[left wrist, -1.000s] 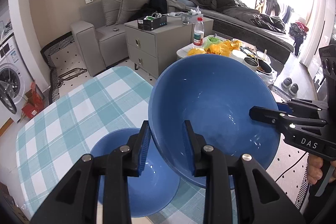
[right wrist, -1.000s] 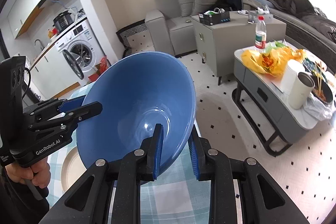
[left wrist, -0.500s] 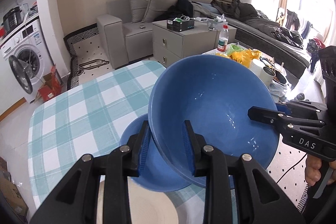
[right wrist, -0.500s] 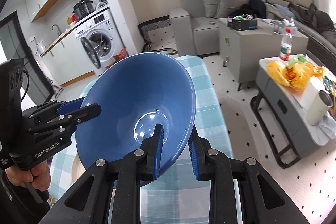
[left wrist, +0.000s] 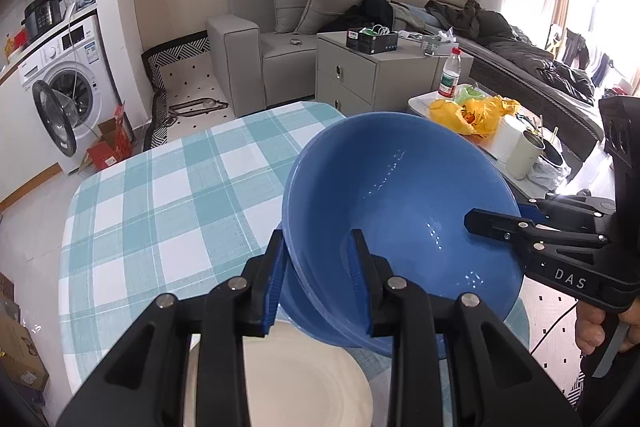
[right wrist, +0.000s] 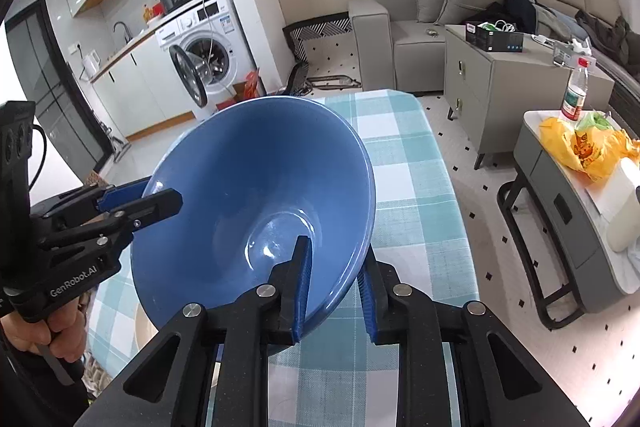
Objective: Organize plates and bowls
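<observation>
Stacking is under way but not finished: the big blue bowl hangs tilted above the checked tabletop, its rim pinched on opposite sides by the left claw and the right claw. Beneath it a second blue bowl shows at the edge, beside a cream plate. Lowering and releasing remain, by my judgement.

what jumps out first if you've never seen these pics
The big blue bowl fills the middle of both views, tilted and gripped at opposite rims by the left claw and the right claw. It hangs over a teal checked tablecloth, with a second blue bowl just beneath and a cream plate nearest the camera.
</observation>
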`<state>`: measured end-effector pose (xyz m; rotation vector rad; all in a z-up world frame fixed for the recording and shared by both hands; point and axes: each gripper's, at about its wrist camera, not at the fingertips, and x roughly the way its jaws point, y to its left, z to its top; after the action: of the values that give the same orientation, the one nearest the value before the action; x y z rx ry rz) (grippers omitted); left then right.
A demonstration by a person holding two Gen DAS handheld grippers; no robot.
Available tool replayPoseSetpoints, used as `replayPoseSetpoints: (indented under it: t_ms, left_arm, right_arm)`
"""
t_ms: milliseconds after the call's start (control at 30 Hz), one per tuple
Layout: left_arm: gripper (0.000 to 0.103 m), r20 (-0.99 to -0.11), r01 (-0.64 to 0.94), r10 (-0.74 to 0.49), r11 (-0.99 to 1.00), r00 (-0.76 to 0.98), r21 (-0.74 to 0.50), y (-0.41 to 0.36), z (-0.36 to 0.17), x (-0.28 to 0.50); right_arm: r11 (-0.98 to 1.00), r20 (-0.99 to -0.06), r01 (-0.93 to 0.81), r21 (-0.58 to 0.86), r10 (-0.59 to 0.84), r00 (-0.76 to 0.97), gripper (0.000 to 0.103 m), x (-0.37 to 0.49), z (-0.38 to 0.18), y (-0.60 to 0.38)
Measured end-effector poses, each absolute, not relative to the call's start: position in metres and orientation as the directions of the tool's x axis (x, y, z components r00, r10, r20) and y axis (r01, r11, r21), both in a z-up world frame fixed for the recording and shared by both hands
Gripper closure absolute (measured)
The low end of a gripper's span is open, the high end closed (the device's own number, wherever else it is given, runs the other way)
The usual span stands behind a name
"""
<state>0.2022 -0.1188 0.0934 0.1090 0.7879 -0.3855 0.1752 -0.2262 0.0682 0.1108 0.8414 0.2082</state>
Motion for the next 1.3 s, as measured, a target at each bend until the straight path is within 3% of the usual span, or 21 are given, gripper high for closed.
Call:
replayPoseSetpoints:
  t_ms: [500,733,1300]
  left_arm:
    - [0.074,-0.738,0.336,-0.26,0.941,0.623,-0.048,-0.104,0.063,0.214]
    - [0.074,-0.749,0.327,-0.195,0.945,0.633,0.03,-0.115,0.05,0.219]
    - [0.074,-0.765,0.334,-0.151,0.938,0.625,0.088,-0.117,0.033,0.222]
  right_arm:
    - [0.978,-0.776,-0.178,0.111,0.197,0.6,0.084,0.197,0.03,-0.199]
    - [0.982,-0.793,-0.177,0.07,0.162,0.587,0.084,0.204,0.022,-0.196]
    - [0.978,-0.812,-0.191,-0.079,0.048,0.582,0.084,0.21,0.001,-0.179]
